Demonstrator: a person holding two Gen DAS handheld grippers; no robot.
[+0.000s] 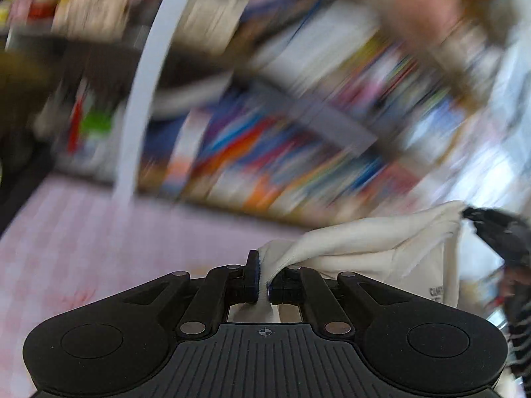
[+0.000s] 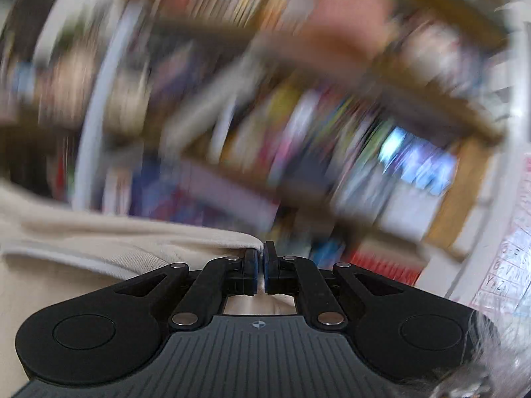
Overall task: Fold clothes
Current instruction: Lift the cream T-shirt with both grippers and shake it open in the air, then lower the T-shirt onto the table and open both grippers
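Observation:
A cream-white garment (image 1: 371, 245) hangs stretched between both grippers, lifted above the pink surface (image 1: 99, 238). My left gripper (image 1: 264, 277) is shut on one edge of the cloth, which bunches between its pads. The cloth runs right to the other gripper (image 1: 497, 232), seen dark and blurred at the right edge. In the right wrist view my right gripper (image 2: 260, 265) is shut on a corner of the same garment (image 2: 99, 245), which spreads to the left and below. Both views are strongly motion-blurred.
A pink checked surface lies below on the left. Behind it stand blurred shelves of colourful books (image 1: 282, 139), also in the right wrist view (image 2: 298, 132). A white curved pole (image 1: 142, 83) rises at the left. A printed sheet (image 2: 511, 248) is at the right edge.

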